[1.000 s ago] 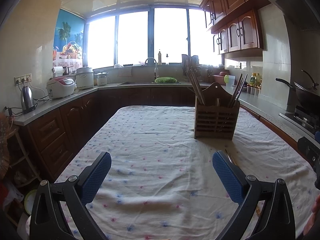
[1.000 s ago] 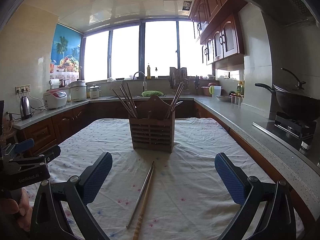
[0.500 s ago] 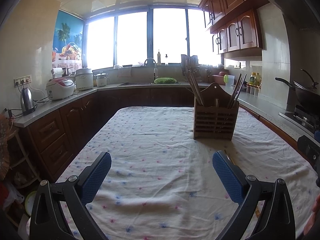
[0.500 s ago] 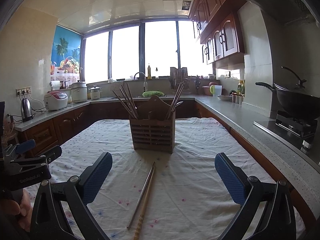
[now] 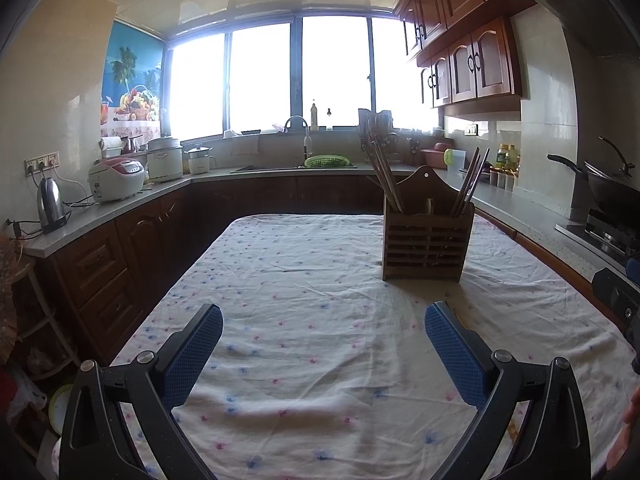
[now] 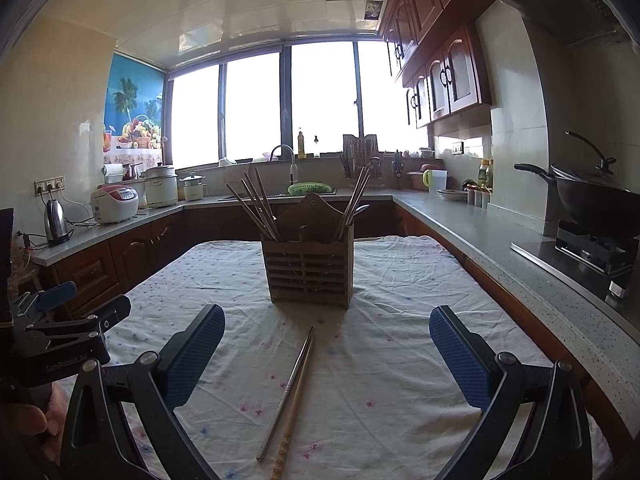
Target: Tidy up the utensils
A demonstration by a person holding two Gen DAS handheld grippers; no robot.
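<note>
A slatted wooden utensil holder (image 6: 309,269) stands on the flowered tablecloth (image 6: 400,360), with chopsticks leaning out of its left and right compartments. It also shows in the left wrist view (image 5: 425,244), ahead and to the right. A metal chopstick (image 6: 286,394) and a wooden chopstick (image 6: 294,406) lie side by side on the cloth in front of the holder. My right gripper (image 6: 326,356) is open and empty, with the loose chopsticks between its fingers. My left gripper (image 5: 323,354) is open and empty over bare cloth.
The left gripper's body shows at the left edge of the right wrist view (image 6: 60,332). Counters ring the table: a kettle (image 5: 50,204) and rice cooker (image 5: 116,178) on the left, a sink (image 5: 296,166) at the back, a wok on a stove (image 6: 596,200) on the right.
Both views have shifted slightly; the holder sits a little higher and nearer in the frames. Both grippers stay open and nothing was picked up.
</note>
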